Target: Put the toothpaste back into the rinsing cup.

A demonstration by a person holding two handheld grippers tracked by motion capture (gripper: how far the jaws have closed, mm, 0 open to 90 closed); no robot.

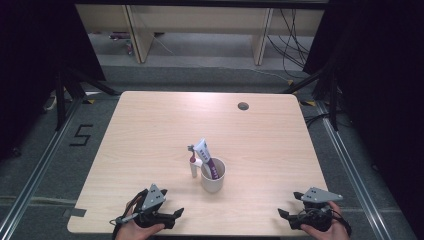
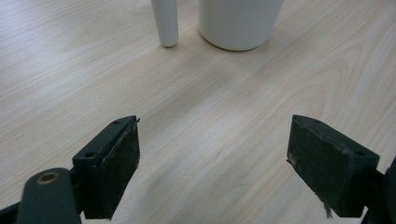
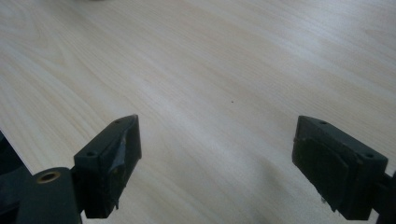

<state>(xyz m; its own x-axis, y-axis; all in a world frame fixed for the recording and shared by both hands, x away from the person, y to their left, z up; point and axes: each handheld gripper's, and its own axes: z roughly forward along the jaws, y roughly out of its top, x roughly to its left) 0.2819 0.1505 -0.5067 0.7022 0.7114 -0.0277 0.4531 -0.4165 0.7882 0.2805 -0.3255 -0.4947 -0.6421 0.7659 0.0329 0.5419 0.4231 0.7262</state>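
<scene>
Looks pretty much done: the toothpaste sits in the cup mid-bench, toothbrush leaning beside it, both tongs wide apart, empty, parked at the near edge.

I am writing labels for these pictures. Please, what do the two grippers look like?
Both the left gripper and the right gripper are black, each with two flat, rectangular jaws showing small screw holes. A grey three-cornered plate with dark dots sits on top of each. Thin cables trail from them. No sleeves are visible.
</scene>
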